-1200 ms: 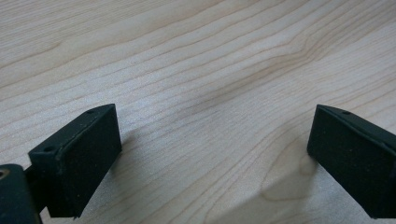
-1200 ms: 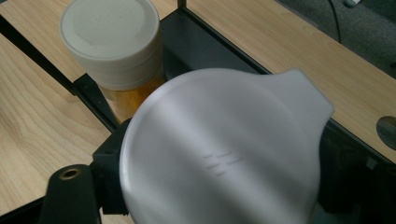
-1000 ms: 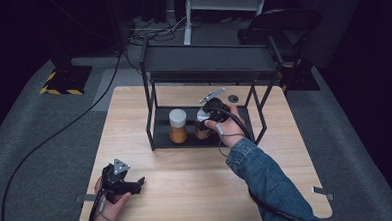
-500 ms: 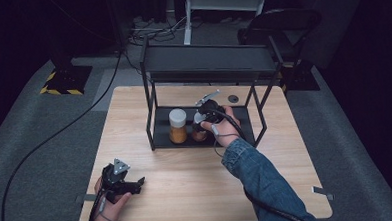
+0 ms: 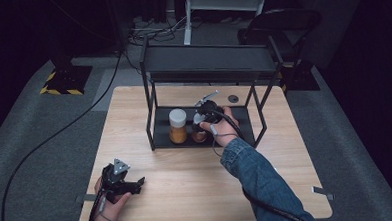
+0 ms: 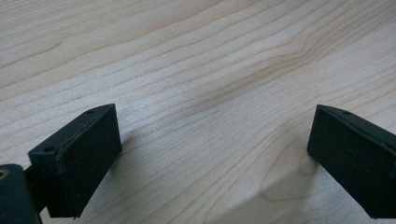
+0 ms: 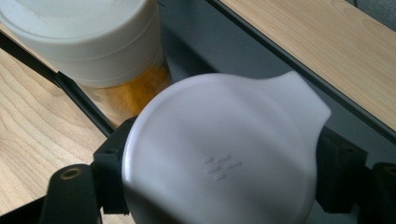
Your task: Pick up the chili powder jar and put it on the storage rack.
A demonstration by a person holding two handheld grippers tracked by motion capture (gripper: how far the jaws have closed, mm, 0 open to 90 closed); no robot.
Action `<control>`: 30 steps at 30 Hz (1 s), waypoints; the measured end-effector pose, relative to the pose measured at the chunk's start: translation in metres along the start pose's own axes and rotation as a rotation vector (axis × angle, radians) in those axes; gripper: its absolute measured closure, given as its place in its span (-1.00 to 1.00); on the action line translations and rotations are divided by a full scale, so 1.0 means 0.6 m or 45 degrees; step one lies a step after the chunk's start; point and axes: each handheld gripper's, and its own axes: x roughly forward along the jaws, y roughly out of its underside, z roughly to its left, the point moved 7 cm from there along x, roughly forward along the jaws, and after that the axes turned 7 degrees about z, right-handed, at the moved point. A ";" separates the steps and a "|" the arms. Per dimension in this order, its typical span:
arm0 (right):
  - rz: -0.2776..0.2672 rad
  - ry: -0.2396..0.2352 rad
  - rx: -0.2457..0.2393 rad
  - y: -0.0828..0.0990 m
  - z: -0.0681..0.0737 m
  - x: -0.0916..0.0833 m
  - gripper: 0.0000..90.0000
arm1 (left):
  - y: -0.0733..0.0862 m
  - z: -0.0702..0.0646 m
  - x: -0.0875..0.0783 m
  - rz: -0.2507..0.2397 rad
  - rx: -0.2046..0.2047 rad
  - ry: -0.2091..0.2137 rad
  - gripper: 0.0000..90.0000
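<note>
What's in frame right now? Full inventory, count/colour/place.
table: 1, light wood, centre of the high view
rack: 1, black metal, two tiers, back half of table
tall jar: 1, white lid, orange contents, lower tier, left
small jar: 1, white flip lid, brownish contents, lower tier, right beside tall jar
dark disc: 1, on table behind rack
floor cable: 1, black, on grey carpet, left
left gripper: 1, black, jaws open, near-left table corner
right gripper: 1, black, jaws closed on small jar at its lid
denim sleeve: 1, blue, right forearm
</note>
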 end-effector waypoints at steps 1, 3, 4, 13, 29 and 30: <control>-0.001 -0.001 -0.003 0.000 0.000 0.001 -0.46 | 0.000 0.000 0.000 0.001 0.001 0.000 -0.94; -0.001 -0.001 0.001 -0.001 0.001 0.001 -0.46 | 0.000 0.000 0.000 0.000 0.000 0.000 -0.94; -0.001 0.000 0.001 -0.001 0.000 0.002 -0.47 | 0.000 0.000 0.000 -0.001 0.000 0.000 -0.94; 0.014 0.008 0.039 0.004 -0.001 0.007 -0.65 | 0.000 0.000 0.000 0.000 0.000 0.000 -0.94; -0.011 -0.006 0.074 0.012 -0.008 -0.020 -0.73 | 0.000 0.000 0.000 0.001 0.001 -0.001 -0.94; -0.012 -0.005 0.073 0.013 -0.008 -0.023 -0.74 | 0.000 0.000 0.000 0.001 0.001 -0.001 -0.94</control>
